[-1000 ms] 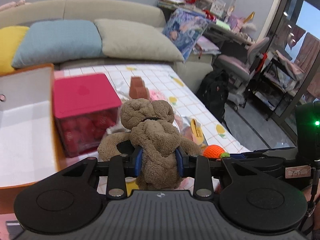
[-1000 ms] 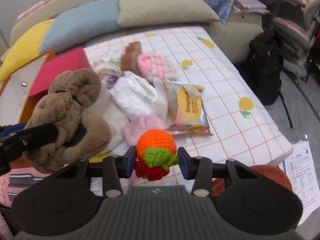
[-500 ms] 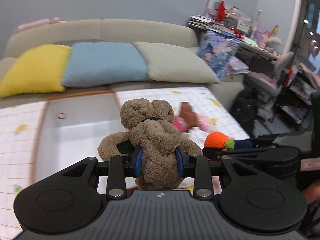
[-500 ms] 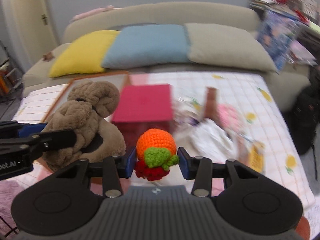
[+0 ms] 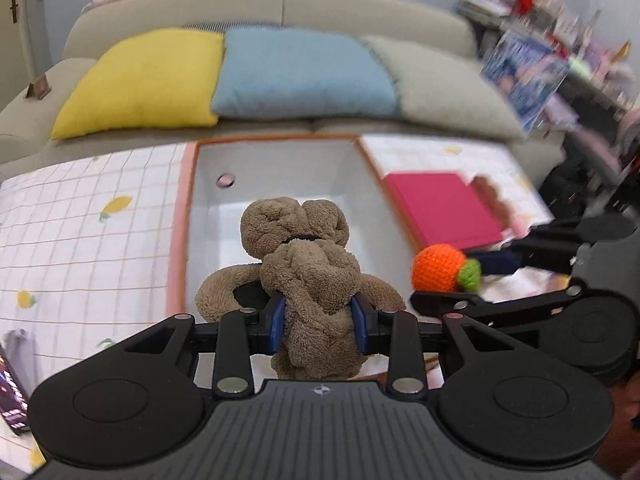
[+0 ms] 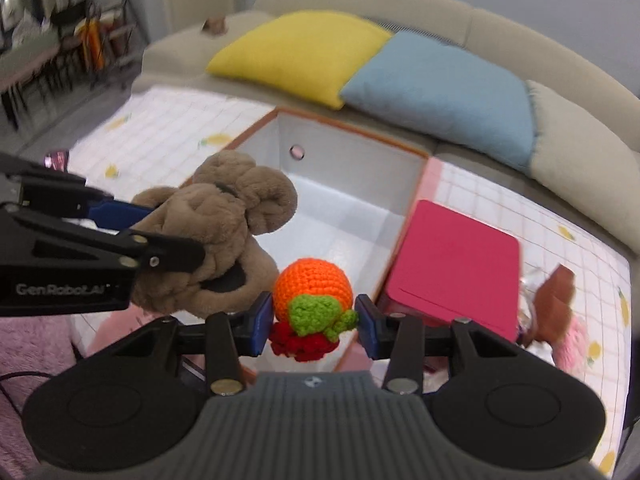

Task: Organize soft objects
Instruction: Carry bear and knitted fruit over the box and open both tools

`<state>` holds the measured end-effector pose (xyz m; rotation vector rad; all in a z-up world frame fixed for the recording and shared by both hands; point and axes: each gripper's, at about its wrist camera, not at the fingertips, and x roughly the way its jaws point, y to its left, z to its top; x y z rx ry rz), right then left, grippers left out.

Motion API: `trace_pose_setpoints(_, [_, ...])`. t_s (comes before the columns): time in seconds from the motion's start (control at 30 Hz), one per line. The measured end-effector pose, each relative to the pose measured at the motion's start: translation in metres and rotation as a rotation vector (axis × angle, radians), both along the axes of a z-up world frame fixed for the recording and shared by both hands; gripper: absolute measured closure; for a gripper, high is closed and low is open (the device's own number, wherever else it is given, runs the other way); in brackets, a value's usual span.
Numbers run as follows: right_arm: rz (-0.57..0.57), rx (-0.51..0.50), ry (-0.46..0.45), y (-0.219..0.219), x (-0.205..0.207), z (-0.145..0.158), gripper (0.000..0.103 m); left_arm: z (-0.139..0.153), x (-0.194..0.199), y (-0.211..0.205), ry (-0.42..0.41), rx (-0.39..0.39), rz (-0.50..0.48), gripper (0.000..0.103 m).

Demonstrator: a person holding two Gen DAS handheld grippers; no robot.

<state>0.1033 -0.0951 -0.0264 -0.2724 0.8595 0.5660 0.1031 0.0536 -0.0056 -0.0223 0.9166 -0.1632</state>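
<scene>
We hold a brown plush toy (image 5: 308, 276) pinched in our left gripper (image 5: 319, 330), up in the air over the near edge of the white box (image 5: 280, 176). Our right gripper (image 6: 312, 326) pinches a small orange crochet fruit (image 6: 312, 284), just beside the plush, near the box's right edge. The two toys are very close, so they could bump. If we let go too soon, the fruit might land on the pink box (image 6: 452, 264) or roll off onto the checked cloth (image 5: 88, 220)

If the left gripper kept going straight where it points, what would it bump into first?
Probably the white inside of the open orange-rimmed box: the left gripper, clamping the brown plush toy, aims into it. Depth is uncertain.
</scene>
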Motion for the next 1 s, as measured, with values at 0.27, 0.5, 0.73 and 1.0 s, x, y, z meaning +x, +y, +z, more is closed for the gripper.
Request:
trace_pose_setpoints(0.27, [0.040, -0.092, 0.138, 0.026, 0.044, -0.035, 0.059, -0.041, 0.030, 0.013, 0.168, 0.055, -0.015, 0.064])
trace_pose_setpoints(0.5, [0.087, -0.170, 0.217, 0.041, 0.065, -0.056, 0.059, -0.064, 0.042, 0.018, 0.241, 0.069, -0.021, 0.064])
trace_pose_setpoints(0.73, [0.130, -0.246, 0.233, 0.057, 0.072, -0.073, 0.059, -0.075, 0.047, 0.019, 0.271, 0.081, -0.017, 0.064])
trace_pose_setpoints(1.0, [0.155, -0.281, 0.203, 0.057, 0.068, -0.073, 0.059, -0.075, 0.047, 0.016, 0.275, 0.096, -0.019, 0.060])
